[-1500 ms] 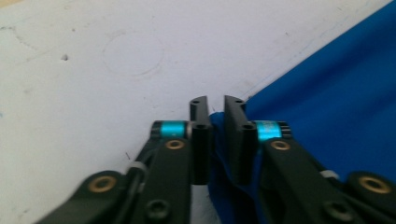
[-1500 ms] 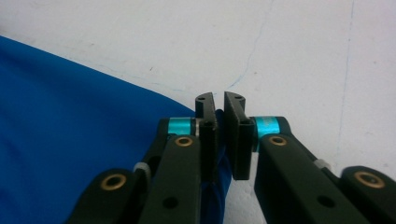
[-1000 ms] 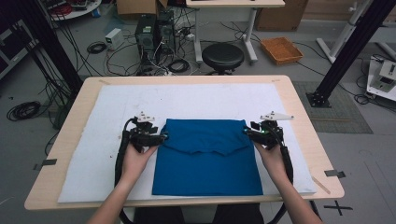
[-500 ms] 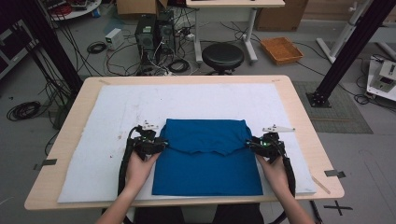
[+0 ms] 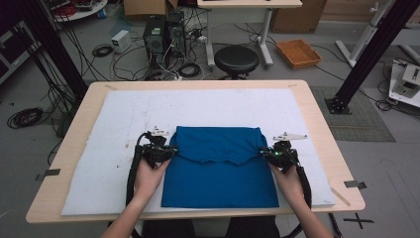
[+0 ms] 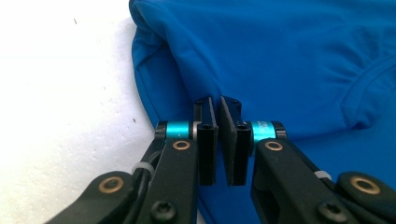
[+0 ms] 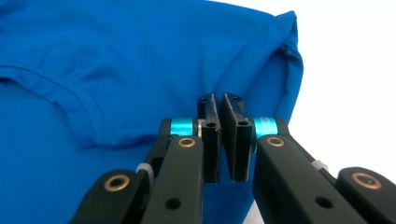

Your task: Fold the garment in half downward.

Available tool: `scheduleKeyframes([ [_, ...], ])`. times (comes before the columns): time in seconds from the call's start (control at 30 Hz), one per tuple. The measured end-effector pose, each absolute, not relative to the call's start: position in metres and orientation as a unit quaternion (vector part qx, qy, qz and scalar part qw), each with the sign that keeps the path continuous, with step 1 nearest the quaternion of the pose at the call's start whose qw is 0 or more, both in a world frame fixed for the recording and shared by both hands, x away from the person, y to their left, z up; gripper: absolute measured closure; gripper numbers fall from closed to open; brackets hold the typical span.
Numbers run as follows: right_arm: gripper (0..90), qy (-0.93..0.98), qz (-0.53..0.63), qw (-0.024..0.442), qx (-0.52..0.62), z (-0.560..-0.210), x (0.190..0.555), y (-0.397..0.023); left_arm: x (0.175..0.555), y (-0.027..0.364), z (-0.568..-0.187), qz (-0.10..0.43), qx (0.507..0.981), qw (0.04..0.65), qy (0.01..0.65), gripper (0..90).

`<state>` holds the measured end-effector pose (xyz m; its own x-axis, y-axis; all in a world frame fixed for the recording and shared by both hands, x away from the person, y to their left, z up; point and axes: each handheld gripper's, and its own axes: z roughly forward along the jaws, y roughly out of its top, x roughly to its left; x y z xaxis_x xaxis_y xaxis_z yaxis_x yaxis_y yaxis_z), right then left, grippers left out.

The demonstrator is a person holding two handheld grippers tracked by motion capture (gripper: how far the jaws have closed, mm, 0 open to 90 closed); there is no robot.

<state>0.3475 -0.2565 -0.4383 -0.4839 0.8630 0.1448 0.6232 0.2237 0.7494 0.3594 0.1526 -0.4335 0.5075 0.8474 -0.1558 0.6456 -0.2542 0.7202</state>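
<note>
A blue garment (image 5: 220, 168) of smooth, slightly sheeny knit lies on a white foam-like mat (image 5: 114, 124) that covers most of a pale wooden table (image 5: 317, 114). It sits in the near half of the mat, centred in front of the person. Its far part is folded toward the person, so a flap with a curved, stitched hem lies across the flat lower layer.

The left gripper (image 5: 166, 150) is at the garment's left edge, at the end of that flap, held by the left hand (image 5: 148, 173). In the left gripper view its black jaws stand almost together, with only a thin slit between the flat pads (image 6: 208, 135); the cloth's folded edge (image 6: 149, 74) meets their tips and appears pinched there, though the tips hide the contact itself. Turquoise metal collars ring the jaw pivots.

The right gripper (image 5: 270, 152) mirrors it at the garment's right edge, in the right hand (image 5: 289, 181). Its jaws also stand nearly closed, and the rolled, rounded fold (image 7: 287, 51) runs down into them — again seemingly clamped.

The mat's surface is grainy, with small dark specks. Beyond the table stand a round black stool (image 5: 237, 58) and tangled cables (image 5: 163, 59) on a grey floor, with an orange tray (image 5: 298, 52) to the right.
</note>
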Motion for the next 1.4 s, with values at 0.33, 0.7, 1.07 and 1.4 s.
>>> scheduleKeyframes([
  [0.33,86.3,0.76,0.412,0.144,0.481,-0.425,0.338,-0.263,0.345,0.159,-0.415,0.111,0.769,0.42,0.469,85.4],
  [0.7,86.4,0.771,0.425,0.131,0.456,-0.412,0.292,-0.269,0.293,0.169,-0.407,0.071,0.78,0.436,0.443,85.3],
  [1.07,86.4,0.785,0.416,0.123,0.441,-0.418,0.241,-0.275,0.251,0.173,-0.413,0.032,0.797,0.431,0.422,85.3],
  [1.4,86.3,0.797,0.401,0.125,0.434,-0.426,0.226,-0.273,0.24,0.177,-0.427,0.025,0.802,0.419,0.425,85.2],
])
